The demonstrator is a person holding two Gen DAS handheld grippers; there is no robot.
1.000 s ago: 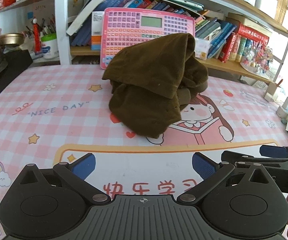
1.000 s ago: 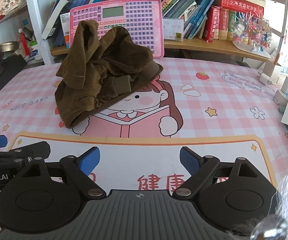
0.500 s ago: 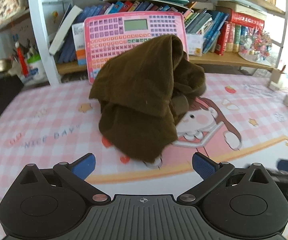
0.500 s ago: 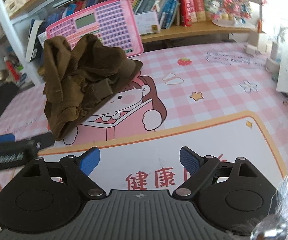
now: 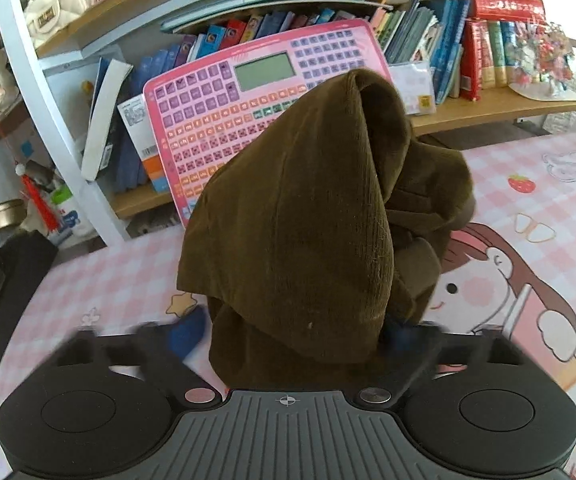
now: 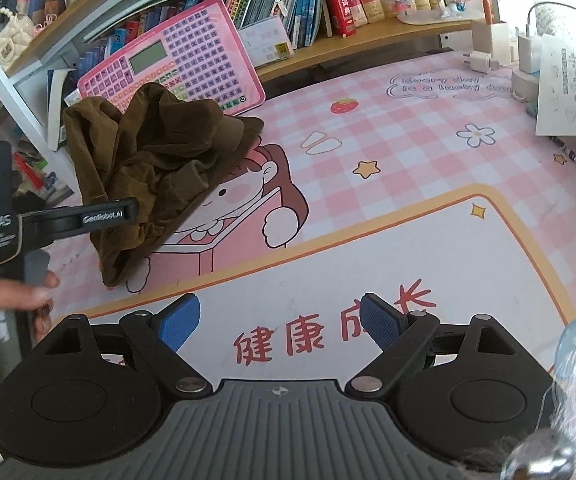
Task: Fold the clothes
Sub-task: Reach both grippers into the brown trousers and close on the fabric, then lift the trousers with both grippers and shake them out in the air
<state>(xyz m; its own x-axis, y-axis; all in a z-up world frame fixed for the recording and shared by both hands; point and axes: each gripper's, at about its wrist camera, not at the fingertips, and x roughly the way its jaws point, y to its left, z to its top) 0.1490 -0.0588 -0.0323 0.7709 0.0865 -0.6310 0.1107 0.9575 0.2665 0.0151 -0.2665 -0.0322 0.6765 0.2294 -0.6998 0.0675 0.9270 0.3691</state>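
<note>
Brown garment sits in a crumpled heap toward the back edge of the surface, on the pink checked mat, just in front of the pink toy keyboard leaning on the shelf. Not yet spread out, so folding proper has not begun; a hem or corner probably has to be found first.

Left gripper is at the near lower edge of the heap, cloth between its jaws. The jaws have just been closing, blurred in the left wrist view; cannot tell whether the pads press the cloth yet. Low entry likely chosen to catch a bottom edge for pulling the heap open.

Right gripper has jaws wide, nothing between them, over the bare mat nearer the front edge, well apart from the garment. Judged: waiting for a second corner.
</note>
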